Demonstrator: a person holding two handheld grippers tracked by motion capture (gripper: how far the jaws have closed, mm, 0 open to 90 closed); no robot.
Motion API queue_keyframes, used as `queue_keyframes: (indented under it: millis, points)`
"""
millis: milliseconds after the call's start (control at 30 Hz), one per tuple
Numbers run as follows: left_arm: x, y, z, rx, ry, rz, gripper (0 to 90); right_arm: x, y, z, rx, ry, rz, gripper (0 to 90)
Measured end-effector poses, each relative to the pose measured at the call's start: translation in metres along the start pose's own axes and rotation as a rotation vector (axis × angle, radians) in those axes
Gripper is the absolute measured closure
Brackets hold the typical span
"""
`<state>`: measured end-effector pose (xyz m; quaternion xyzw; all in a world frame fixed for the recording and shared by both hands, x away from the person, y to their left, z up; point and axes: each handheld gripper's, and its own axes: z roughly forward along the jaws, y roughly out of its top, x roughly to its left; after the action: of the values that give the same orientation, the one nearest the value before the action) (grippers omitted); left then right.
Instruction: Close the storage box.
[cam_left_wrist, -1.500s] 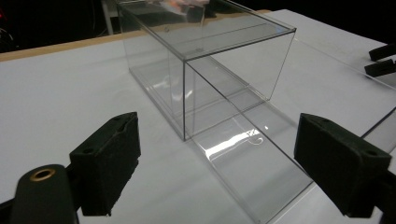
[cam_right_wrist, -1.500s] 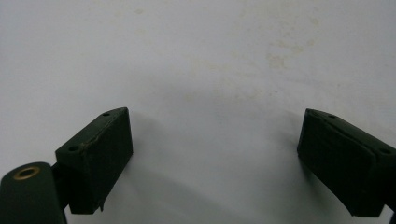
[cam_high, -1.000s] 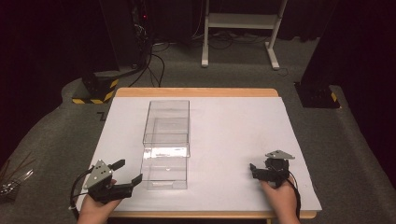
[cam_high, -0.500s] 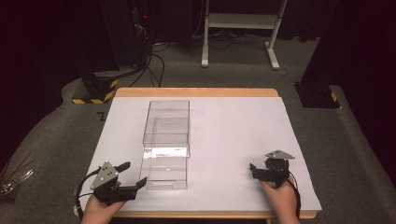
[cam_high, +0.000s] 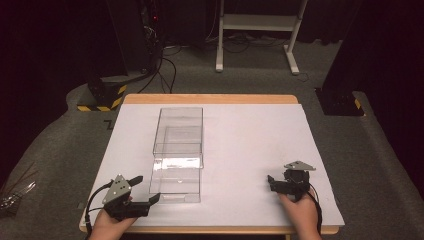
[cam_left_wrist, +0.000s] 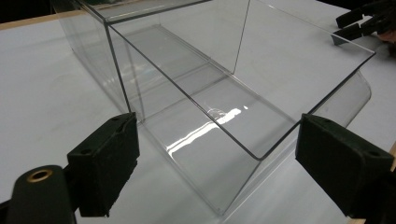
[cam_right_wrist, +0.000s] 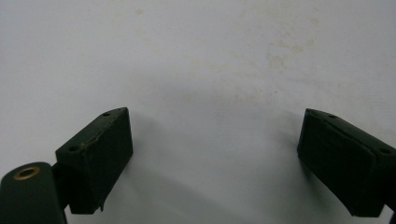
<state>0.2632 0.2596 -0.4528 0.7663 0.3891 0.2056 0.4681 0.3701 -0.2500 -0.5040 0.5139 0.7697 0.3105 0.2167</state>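
A long clear plastic box (cam_high: 179, 150) lies lengthwise on the white table cover (cam_high: 250, 140), left of the middle. Its near half looks lower and open-topped. My left gripper (cam_high: 146, 188) is open beside the box's near left corner and angled toward it. In the left gripper view the box's near end (cam_left_wrist: 219, 140) sits ahead of the open left gripper (cam_left_wrist: 217, 126), with nothing between the jaws. My right gripper (cam_high: 271, 183) rests open near the table's front right, apart from the box. The right gripper (cam_right_wrist: 215, 121) looks down on bare white cover (cam_right_wrist: 201, 56).
The wooden table edge (cam_high: 210, 98) runs along the far side. On the grey floor beyond stand a white frame (cam_high: 257, 30), black cables (cam_high: 165, 65) and black bases with yellow stripes (cam_high: 100, 95). The other hand's gripper (cam_left_wrist: 362, 23) appears past the box's far corner.
My left gripper has shifted right and a little nearer, closing on the box's near left corner and turning toward it. The right gripper and the box have stayed put.
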Motion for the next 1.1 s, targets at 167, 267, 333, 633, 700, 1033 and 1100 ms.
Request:
queue_keyframes:
  millis: [167,267,333,633,700,1033,1100]
  points:
    - [0.001,-0.002,0.001,0.006,-0.015,0.008,13.6,0.000,0.000,0.000,0.000,0.000,0.000,10.1]
    - [0.001,-0.003,0.002,0.021,-0.012,0.021,13.8,0.000,0.000,0.000,0.000,0.000,0.000,10.0]
    - [0.001,-0.003,0.003,0.025,-0.020,0.026,13.9,0.000,0.000,0.000,0.000,0.000,0.000,10.1]
    - [0.000,-0.004,0.005,0.023,-0.003,0.026,13.6,0.000,0.000,0.000,0.000,0.000,0.000,10.1]
    - [0.000,-0.004,0.006,0.020,0.000,0.020,13.7,0.000,0.000,0.000,0.000,0.000,0.000,10.0]
    - [-0.001,-0.004,0.010,0.017,-0.016,0.010,18.6,0.000,0.000,0.000,0.000,-0.001,-0.001,10.1]
    - [-0.003,-0.004,0.011,0.014,-0.020,0.011,19.6,0.000,0.000,0.000,0.000,-0.001,-0.001,10.1]
